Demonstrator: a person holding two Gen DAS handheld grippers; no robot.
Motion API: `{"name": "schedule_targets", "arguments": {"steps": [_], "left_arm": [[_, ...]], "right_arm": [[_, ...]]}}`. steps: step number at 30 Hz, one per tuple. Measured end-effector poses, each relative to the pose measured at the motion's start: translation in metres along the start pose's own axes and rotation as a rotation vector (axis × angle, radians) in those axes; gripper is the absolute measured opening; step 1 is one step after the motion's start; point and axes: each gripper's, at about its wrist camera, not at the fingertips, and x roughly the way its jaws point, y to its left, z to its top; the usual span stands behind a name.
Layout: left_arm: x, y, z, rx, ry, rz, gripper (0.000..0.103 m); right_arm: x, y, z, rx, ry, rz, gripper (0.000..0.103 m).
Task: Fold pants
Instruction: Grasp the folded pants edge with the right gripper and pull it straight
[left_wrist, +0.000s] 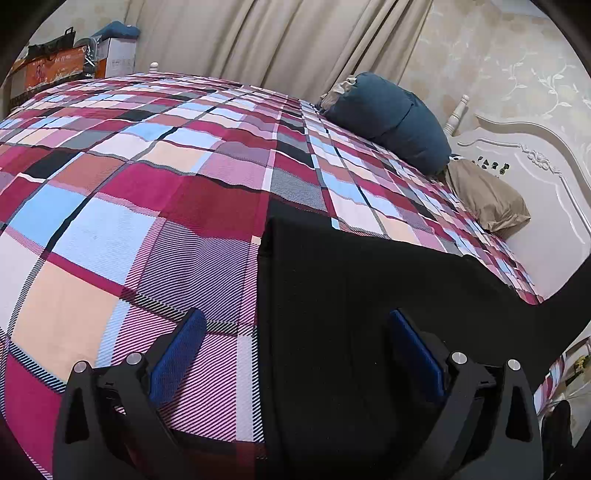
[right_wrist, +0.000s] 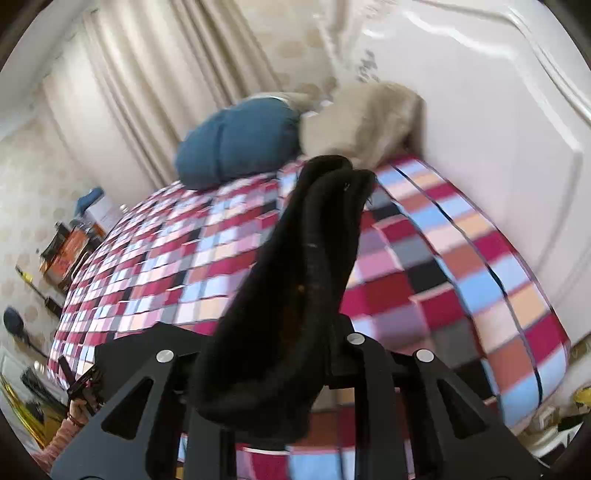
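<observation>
Bunched black pants (right_wrist: 295, 295) fill your right gripper (right_wrist: 280, 369), jaws clamped; left gripper (left_wrist: 295, 354) gapes above flat plaid bedspread (left_wrist: 129, 221).

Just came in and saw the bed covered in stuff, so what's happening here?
A person with a gripper in each hand is folding black pants on a bed with a plaid cover. The right gripper is shut on a bunched end of the pants and holds it above the bed. The left gripper is open over the part lying flat, one finger over the fabric, the other over the cover. A blue pillow and a tan pillow sit by the headboard.
</observation>
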Motion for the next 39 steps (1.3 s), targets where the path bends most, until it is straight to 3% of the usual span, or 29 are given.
{"name": "schedule_targets", "arguments": {"steps": [9, 15, 18, 25, 31, 39], "left_arm": [[-0.002, 0.002, -0.002, -0.013, -0.012, -0.020, 0.098], [-0.003, 0.004, -0.002, -0.017, -0.017, -0.029, 0.098], [-0.004, 0.003, -0.002, -0.018, -0.020, -0.031, 0.098], [-0.004, 0.003, -0.002, -0.019, -0.020, -0.033, 0.098], [-0.004, 0.003, -0.001, -0.020, -0.021, -0.034, 0.098], [-0.004, 0.004, -0.002, -0.020, -0.021, -0.033, 0.098]], "right_arm": [[0.030, 0.125, -0.012, -0.199, 0.005, 0.044, 0.019], [0.082, 0.184, -0.049, -0.324, 0.067, -0.023, 0.019], [0.113, 0.209, -0.074, -0.406, 0.094, -0.097, 0.019], [0.180, 0.238, -0.141, -0.534, 0.174, -0.181, 0.019], [0.209, 0.246, -0.181, -0.589, 0.204, -0.236, 0.021], [0.214, 0.250, -0.203, -0.571, 0.219, -0.208, 0.045]]}}
